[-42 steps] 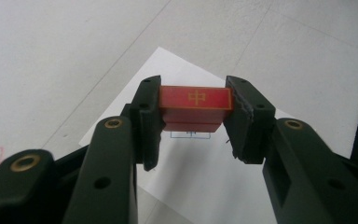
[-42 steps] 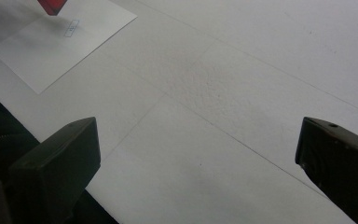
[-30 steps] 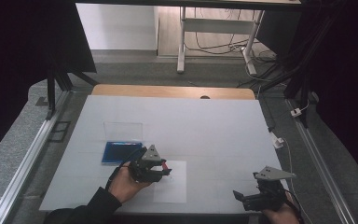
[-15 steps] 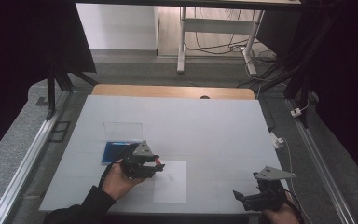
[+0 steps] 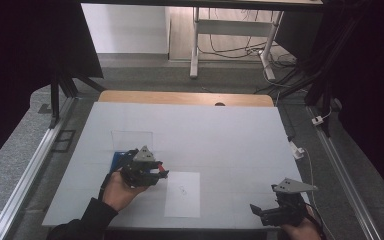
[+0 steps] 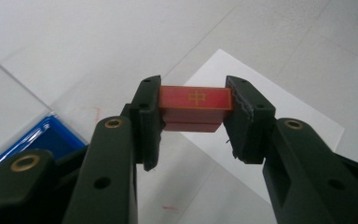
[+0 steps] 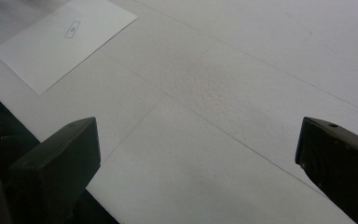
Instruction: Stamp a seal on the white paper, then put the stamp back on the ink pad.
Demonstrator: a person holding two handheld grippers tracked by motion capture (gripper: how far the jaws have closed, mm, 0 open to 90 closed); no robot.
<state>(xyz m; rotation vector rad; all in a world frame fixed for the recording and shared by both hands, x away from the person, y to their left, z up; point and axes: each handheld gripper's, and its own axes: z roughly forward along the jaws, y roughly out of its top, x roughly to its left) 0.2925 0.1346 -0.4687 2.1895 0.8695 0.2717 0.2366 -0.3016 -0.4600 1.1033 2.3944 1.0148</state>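
My left gripper (image 5: 162, 172) is shut on a small red block (image 6: 195, 100) with a gold mark on its face, held just above the table. It hovers left of a white paper sheet (image 5: 182, 194) that bears a small printed mark (image 7: 72, 29). A blue tray (image 5: 117, 159) lies just behind and left of that gripper, with a clear lid (image 5: 131, 139) standing at its far side. At the table's front right corner my right gripper (image 5: 255, 210) is open, its jaws wide apart over bare white surface (image 7: 200, 140).
The white tabletop (image 5: 205, 125) has a wooden strip (image 5: 180, 97) along its far edge. Aluminium rails (image 5: 35, 160) run along both sides. A white cable plug (image 5: 296, 150) lies by the right edge. Beyond the table stands a white frame (image 5: 230, 30).
My left gripper has moved left and slightly away, off the paper toward the blue tray, still holding the red block. The right gripper has stayed put.
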